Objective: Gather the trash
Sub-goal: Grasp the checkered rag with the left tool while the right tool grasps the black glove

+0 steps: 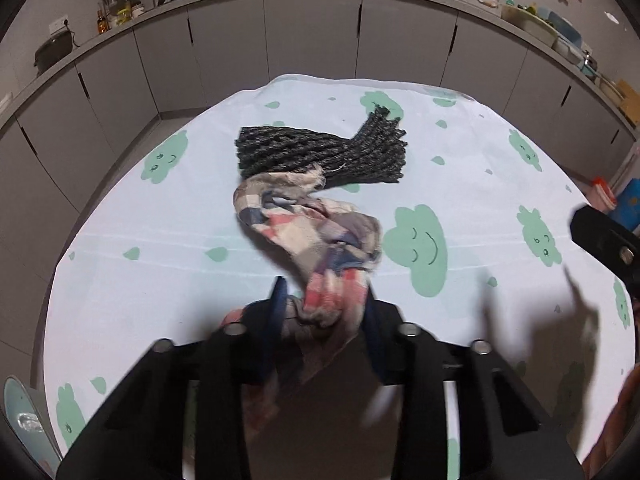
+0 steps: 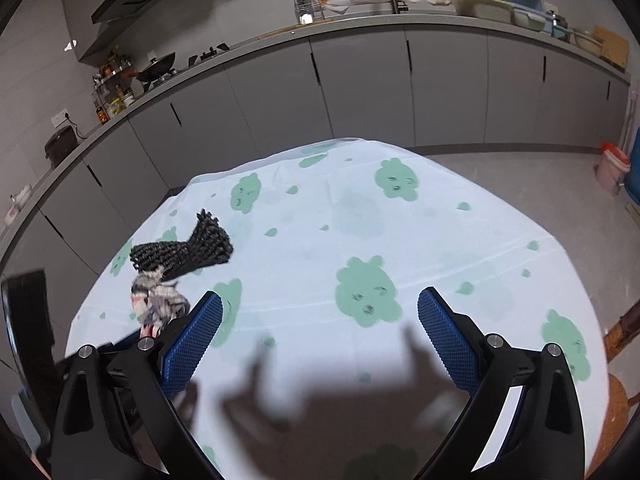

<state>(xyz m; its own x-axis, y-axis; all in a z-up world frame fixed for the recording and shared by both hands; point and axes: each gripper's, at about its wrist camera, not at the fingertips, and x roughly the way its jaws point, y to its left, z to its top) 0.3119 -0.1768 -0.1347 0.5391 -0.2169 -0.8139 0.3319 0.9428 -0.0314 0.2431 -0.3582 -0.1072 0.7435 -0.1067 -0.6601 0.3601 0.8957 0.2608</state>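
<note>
Left gripper (image 1: 326,300): jaws pinched narrow on one end of a single checked cloth scrap (image 1: 316,236), which runs up the left wrist view from six toward twelve o'clock. At its far end lies one dark knitted piece (image 1: 320,154), long axis three-to-nine, on the cloud-print tablecloth (image 1: 160,264). Right gripper (image 2: 320,344): jaws wide, nothing between them.

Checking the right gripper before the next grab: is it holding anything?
No; the right gripper stands open over the bare tablecloth, with nothing between its blue pads.
</note>
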